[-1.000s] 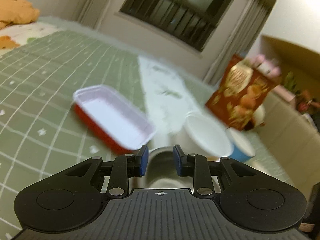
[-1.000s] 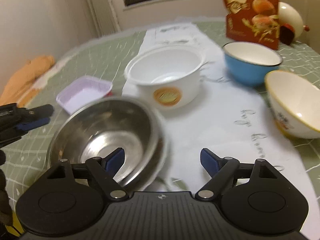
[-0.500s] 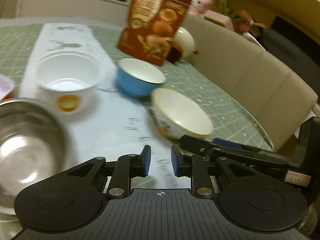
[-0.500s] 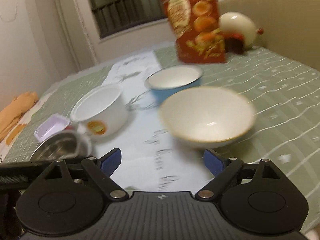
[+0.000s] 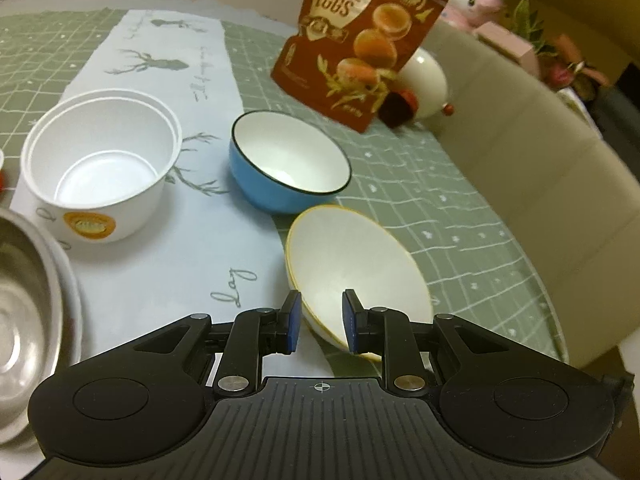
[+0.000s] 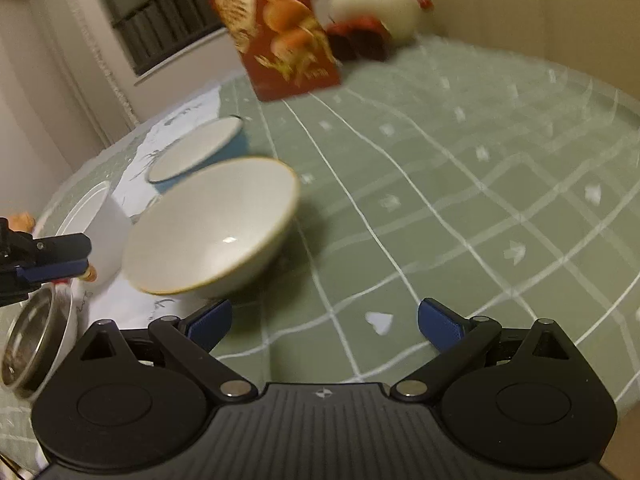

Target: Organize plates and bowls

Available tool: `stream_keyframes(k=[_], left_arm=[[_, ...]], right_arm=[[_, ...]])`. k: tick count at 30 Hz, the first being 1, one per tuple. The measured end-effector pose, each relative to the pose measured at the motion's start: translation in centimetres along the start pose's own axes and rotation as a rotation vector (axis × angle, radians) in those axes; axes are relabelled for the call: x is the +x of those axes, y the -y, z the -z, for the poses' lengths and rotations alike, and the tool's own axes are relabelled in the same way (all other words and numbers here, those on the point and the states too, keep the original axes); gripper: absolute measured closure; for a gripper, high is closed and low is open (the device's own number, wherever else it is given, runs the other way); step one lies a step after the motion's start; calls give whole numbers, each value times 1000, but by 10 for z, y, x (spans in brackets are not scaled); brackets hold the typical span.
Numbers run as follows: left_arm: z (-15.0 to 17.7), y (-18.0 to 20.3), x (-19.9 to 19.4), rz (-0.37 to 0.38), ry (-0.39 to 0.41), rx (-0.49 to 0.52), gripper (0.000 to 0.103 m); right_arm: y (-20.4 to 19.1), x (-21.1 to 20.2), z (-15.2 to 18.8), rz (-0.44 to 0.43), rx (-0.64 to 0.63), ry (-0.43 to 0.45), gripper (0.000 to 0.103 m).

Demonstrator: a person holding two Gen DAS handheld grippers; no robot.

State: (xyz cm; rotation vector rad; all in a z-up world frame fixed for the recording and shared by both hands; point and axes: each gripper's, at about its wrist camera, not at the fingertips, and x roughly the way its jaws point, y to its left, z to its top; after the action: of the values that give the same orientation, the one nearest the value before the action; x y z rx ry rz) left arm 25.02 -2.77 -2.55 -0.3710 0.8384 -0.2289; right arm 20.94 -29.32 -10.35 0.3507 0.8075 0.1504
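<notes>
A white bowl with a yellow rim [image 5: 356, 268] sits near the table's front edge. My left gripper [image 5: 319, 324] straddles its near rim with a narrow gap, not clamped. The same bowl [image 6: 216, 228] lies ahead and left of my right gripper [image 6: 324, 322], which is wide open and empty over the green cloth. A blue bowl [image 5: 288, 164] stands behind it, a white tub [image 5: 100, 164] to the left, and a steel bowl [image 5: 28, 320] at the far left edge.
A red quail-egg bag [image 5: 360, 40] stands at the back with a white egg-shaped toy [image 5: 426, 80] behind it. A beige sofa [image 5: 540, 184] curves along the table's right side. The left gripper's fingers [image 6: 52, 256] show at the right view's left edge.
My left gripper swung right from the steel bowl and red tray to the yellow-rimmed bowl and now straddles its rim. My right gripper moved right and tilted; the bowl is now to its left.
</notes>
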Motion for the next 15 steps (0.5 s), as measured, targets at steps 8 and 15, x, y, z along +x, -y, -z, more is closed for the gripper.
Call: stream_keyframes(k=[8,15], left_arm=[[-10,-2,27,-75,-17,16,79],[-12,-4,38,-77,-40,23,79]], right_arm=[[8,11,14,-28,-9,-19,0],[5,-2,11,-47,-150,-11,6]])
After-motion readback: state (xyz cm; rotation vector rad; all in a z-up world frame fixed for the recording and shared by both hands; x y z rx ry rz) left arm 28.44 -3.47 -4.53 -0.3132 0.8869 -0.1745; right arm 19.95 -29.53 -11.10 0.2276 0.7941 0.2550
